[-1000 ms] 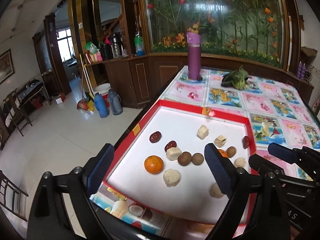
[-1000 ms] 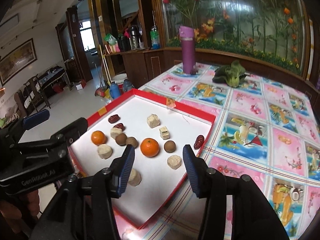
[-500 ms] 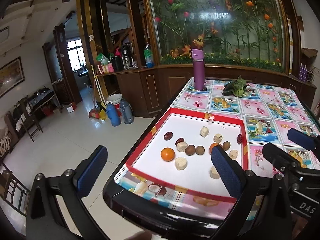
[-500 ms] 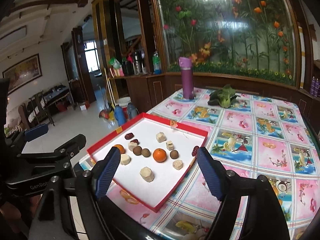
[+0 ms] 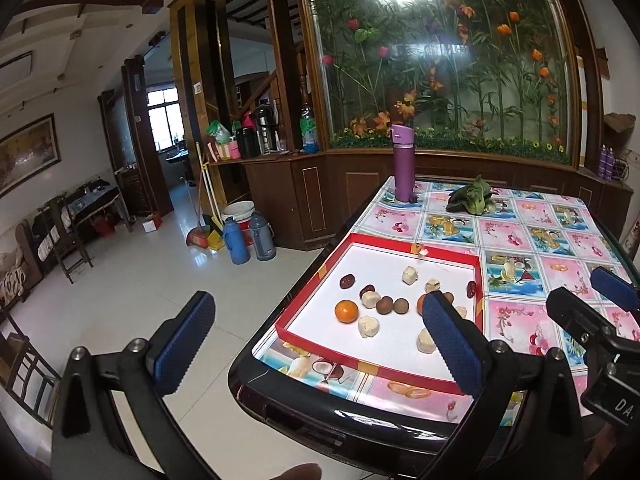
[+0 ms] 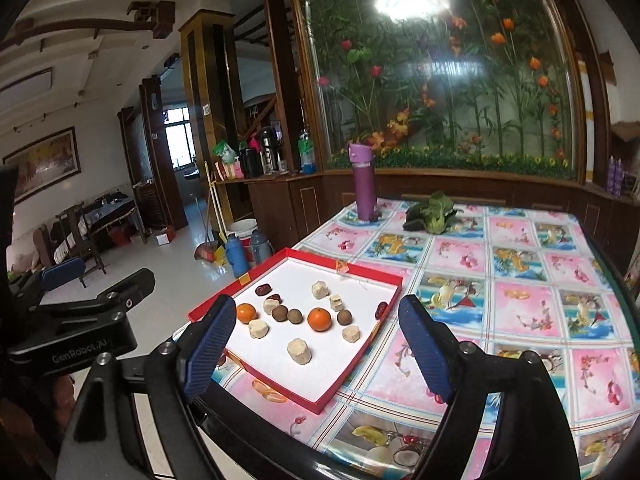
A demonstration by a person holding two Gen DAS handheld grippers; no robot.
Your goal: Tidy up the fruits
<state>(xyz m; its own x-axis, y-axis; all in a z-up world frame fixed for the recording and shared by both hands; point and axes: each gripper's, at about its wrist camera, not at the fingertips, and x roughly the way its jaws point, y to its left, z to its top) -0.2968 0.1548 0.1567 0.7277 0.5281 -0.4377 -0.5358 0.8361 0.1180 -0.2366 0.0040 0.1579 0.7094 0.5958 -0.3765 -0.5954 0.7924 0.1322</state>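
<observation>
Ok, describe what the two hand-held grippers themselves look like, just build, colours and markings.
Both are alike. The left hand-held gripper has a glossy black frame with silver bolt heads, and two fingers faced with ribbed blue pads. The right hand-held gripper is the same: black frame, silver bolts, ribbed blue pads. White lettering reading roughly "GenRobot.AI" marks the left one's body in the right wrist view. No cables or sleeves show.

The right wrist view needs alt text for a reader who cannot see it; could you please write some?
A shallow red-rimmed white tray on a floral-tiled table holds two oranges, brown round fruits, dark red dates and pale chunks, framed by the open, empty blue-padded right claw. Behind stand a tall purple bottle and a leafy green vegetable.
</observation>
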